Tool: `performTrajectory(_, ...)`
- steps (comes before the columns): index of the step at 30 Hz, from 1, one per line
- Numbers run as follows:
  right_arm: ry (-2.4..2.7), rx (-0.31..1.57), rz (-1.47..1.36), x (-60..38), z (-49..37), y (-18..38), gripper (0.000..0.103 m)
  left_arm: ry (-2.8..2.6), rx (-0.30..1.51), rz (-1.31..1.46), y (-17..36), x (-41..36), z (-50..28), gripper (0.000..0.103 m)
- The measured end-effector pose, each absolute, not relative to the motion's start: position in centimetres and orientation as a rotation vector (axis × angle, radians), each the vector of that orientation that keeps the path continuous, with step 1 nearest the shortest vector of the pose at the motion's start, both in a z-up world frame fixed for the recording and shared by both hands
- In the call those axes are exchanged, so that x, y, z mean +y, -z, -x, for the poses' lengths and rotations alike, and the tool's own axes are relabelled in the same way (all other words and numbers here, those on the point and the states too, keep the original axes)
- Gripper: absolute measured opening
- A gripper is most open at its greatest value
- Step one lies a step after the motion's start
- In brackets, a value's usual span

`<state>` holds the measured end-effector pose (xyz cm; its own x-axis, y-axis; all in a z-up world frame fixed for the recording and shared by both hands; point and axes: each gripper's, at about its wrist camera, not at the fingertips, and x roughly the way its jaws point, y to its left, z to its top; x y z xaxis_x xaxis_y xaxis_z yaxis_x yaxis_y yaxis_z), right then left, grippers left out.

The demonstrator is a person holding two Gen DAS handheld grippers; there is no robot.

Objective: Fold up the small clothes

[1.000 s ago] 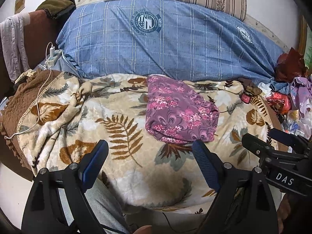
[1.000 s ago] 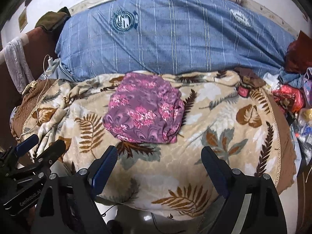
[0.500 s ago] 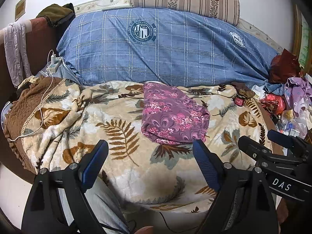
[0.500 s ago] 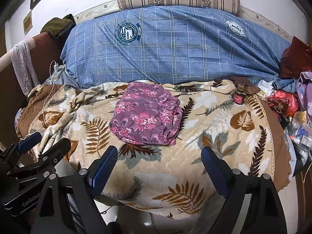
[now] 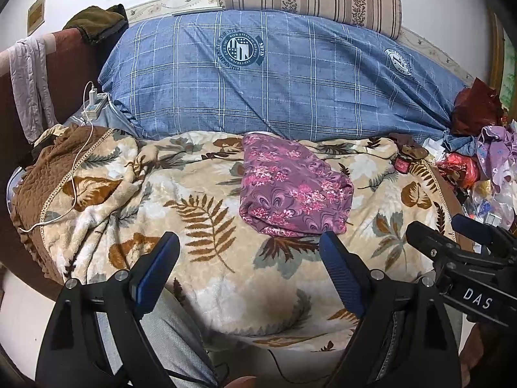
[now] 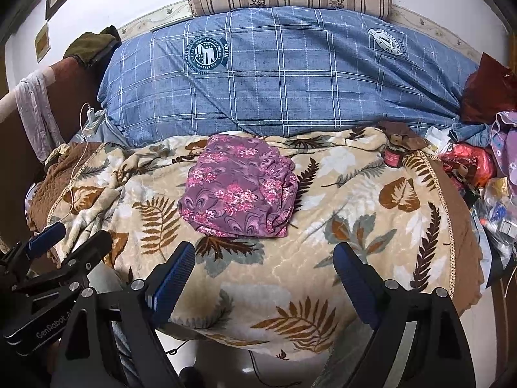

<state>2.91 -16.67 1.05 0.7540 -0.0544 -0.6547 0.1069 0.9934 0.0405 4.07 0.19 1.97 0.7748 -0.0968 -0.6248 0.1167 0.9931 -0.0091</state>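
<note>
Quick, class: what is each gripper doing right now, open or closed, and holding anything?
Left gripper: open, holding nothing, short of the purple floral garment.
Right gripper: open, holding nothing, short of the same garment.

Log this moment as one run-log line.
task: fold small clothes | left gripper: open, empty | right gripper: open, empty | purple floral garment: folded on leaf-print blanket, untouched

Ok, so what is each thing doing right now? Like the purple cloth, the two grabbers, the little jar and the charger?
Purple floral cloth: folded, lying on the leaf blanket, not held.
Left gripper: open, empty, off the cloth.
Right gripper: open, empty, off the cloth.
Small red jar: upright on the blanket; lid hard to tell.
White charger: plugged into the power strip, cable trailing over the blanket.
</note>
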Motion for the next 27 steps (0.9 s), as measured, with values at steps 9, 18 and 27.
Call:
performTrajectory(9,0.088,0.743,-0.07,-16.4,-3.9,-0.4,0.089,0.104,0.681,-0.009,-1.8,1.2,-4.5,0.089)
performTrajectory(18,0.082,0.745,-0.052,-15.6,-4.2,-0.5,0.089,0.104,0.681,0.0,-1.8,1.6,-4.5,0.089)
performTrajectory(27,0.084,0.746,-0.05,-15.6,-4.2,-0.5,0.089,0.105,0.673,-0.016,-1.7,1.5,-4.6,0.089)
